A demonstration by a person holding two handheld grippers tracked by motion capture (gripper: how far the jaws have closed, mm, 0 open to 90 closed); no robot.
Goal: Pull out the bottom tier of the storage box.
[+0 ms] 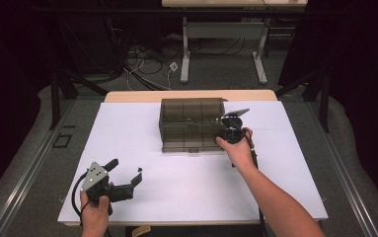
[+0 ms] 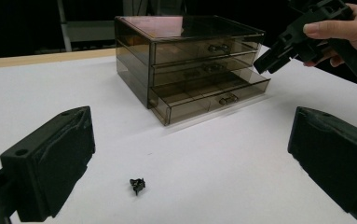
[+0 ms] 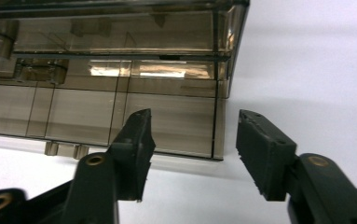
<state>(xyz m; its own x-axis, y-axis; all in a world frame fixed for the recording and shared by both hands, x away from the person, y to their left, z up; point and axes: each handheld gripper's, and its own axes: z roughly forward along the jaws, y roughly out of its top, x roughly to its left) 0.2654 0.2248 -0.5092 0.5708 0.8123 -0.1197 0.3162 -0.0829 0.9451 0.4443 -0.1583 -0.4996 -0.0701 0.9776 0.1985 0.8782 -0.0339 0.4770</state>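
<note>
Figure: work at the drawer box, seen from above and along both of my grippers. The table point(image 1: 127, 148), covered in white, carries the smoked, see-through drawer box point(image 1: 192, 126) near its far middle. The box has three drawers stacked one over another. The bottom drawer point(image 2: 213, 95) is pulled out toward me, so its front stands clear of the two drawers above, which sit flush and shut. As far as I can see through its walls, the open drawer is bare.

My right gripper point(image 1: 233, 129) hovers at the right end of the open drawer; its jaws stand partly apart, gripping nothing, and the drawer's right front corner point(image 3: 218, 140) lies just beyond the gap between them, not touched by either pad.

My left gripper point(image 1: 126, 178) rests low on the near left of the table, well apart from the box, its jaws wide and released, holding nothing.

Smallest item: a small black clip point(image 2: 138, 185) lies on the table between my left jaws, untouched.

Progress, as I judge it: the drawer is open, which I take as the first step done. Left to do, apparently, are picking up the clip, placing it in the drawer, and pushing the drawer shut.
</note>
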